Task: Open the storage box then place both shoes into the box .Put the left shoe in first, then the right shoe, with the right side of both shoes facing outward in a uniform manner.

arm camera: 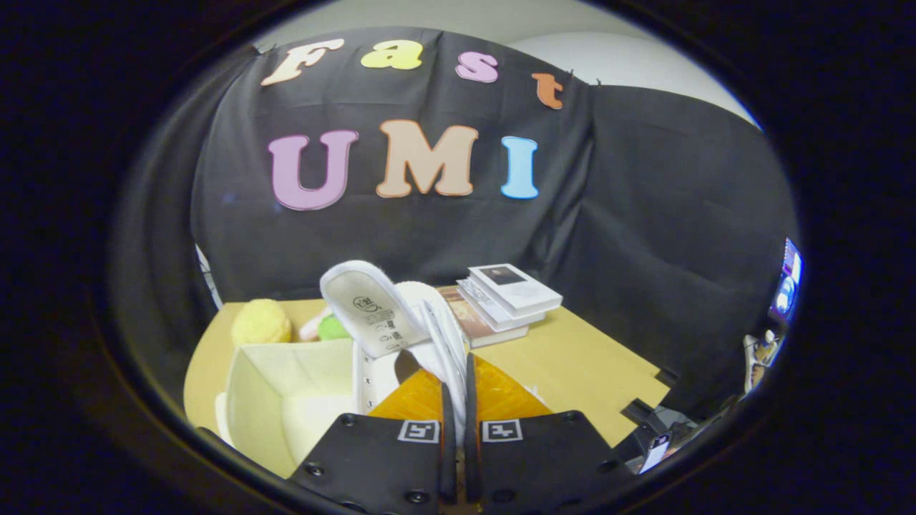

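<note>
My gripper (455, 383) is shut on a white shoe (401, 315), its two fingers pinching the shoe's thin side wall between them. The shoe hangs lifted above the table, tilted, with its insole and printed tongue facing me and its toe pointing up and away. The open storage box (268, 386), cream-coloured, stands just left of the fingers with its inside showing; the shoe's heel end hangs at the box's right wall. I cannot tell whether another shoe lies in the box.
A stack of books (504, 300) lies on the wooden table (594, 379) beyond the fingers to the right. A yellow plush ball (261, 322) and a green and pink toy (325, 327) sit behind the box. The table's right edge drops off near dark gear (655, 429).
</note>
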Tool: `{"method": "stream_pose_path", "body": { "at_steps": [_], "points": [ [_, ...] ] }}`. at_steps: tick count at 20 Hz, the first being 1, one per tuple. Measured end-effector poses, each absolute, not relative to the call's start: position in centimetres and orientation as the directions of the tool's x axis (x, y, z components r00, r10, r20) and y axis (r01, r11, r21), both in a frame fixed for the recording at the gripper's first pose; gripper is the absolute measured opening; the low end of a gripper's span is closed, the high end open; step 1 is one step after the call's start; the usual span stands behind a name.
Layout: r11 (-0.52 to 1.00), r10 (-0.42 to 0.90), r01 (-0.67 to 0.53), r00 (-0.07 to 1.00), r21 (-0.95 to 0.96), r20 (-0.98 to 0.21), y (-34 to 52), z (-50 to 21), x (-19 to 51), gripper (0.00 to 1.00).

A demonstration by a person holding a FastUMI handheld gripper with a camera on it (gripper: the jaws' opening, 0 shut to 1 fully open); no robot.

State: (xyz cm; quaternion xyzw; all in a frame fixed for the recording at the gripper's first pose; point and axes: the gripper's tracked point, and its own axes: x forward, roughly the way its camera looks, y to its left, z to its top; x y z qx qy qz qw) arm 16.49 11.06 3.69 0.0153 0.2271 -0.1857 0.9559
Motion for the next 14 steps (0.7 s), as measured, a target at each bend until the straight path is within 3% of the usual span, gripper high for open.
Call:
{"method": "stream_pose_path", "body": {
  "at_steps": [5,14],
  "points": [
    [0.969,-0.163,0.237,0.83,0.074,-0.533,20.8,0.9,19.5,0.08],
    [0.991,-0.128,0.1,0.517,-0.089,-0.846,26.3,-12.6,18.1,0.08]
  ]
}}
